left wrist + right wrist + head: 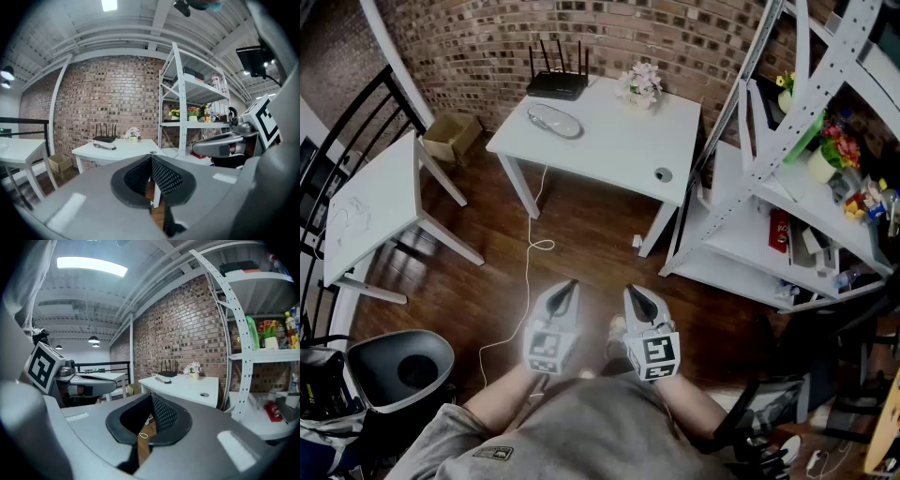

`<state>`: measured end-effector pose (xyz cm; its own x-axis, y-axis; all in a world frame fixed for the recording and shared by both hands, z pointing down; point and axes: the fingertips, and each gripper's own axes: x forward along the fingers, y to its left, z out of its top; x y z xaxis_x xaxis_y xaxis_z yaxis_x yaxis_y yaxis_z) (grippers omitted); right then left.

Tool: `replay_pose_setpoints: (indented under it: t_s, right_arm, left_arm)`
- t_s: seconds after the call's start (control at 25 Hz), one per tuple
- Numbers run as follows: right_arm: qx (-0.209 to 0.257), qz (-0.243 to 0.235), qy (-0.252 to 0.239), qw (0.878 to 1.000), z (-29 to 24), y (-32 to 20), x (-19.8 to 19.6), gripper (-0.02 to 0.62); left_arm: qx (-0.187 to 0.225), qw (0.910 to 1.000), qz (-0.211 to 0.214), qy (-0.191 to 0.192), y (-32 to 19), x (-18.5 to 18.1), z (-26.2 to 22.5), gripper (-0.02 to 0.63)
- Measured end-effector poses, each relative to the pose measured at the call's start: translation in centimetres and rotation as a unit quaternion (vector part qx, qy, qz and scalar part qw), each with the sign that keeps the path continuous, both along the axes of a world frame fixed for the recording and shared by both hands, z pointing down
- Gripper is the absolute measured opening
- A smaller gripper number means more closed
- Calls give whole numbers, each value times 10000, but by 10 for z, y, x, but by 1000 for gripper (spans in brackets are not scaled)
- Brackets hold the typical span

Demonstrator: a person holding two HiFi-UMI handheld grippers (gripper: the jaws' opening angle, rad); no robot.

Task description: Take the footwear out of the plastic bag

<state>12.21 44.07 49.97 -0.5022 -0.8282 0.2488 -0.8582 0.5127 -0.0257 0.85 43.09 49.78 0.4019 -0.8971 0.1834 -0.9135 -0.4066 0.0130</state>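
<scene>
A clear plastic bag (555, 122) with something grey in it lies on the white table (609, 141) across the room; the footwear itself is too small to make out. The same bag (104, 146) shows in the left gripper view, and in the right gripper view the bag (163, 379) lies near the table's far end. My left gripper (572, 283) and right gripper (630, 290) hang side by side over the wooden floor, well short of the table. Both point roughly level toward it. The left gripper (151, 157) is shut and empty, and so is the right gripper (151, 394).
On the table stand a black router (558, 84) and a small flower pot (640, 86). A second white table (375, 206) is at the left, with a cardboard box (452, 136) behind it. Metal shelving (787, 187) fills the right. A white cable (534, 246) trails over the floor.
</scene>
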Motion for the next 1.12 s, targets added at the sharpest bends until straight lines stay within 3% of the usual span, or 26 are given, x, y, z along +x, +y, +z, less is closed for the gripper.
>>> replay_pose_setpoints:
  t_s: [0.44,0.56,0.8,1.12]
  right_arm:
    - [127,-437,-98,9989,-24,-141,16,14]
    - [71,-474,-117,9988,-21,-164,17,14]
    - [-29,-436,-109,9990,-16,-209,8,14]
    - [-130,-78,20,9999,-4,-285,-31,14]
  left_arm:
    - [200,9989,-412,-61,-130,15,-25,2]
    - [43,9984,-549,125,-150,16,-27,2]
    - [-97,9975,-661,240,-197,-1,-26,2]
    - [18,9995,-323,53,-287,-52,-14,2]
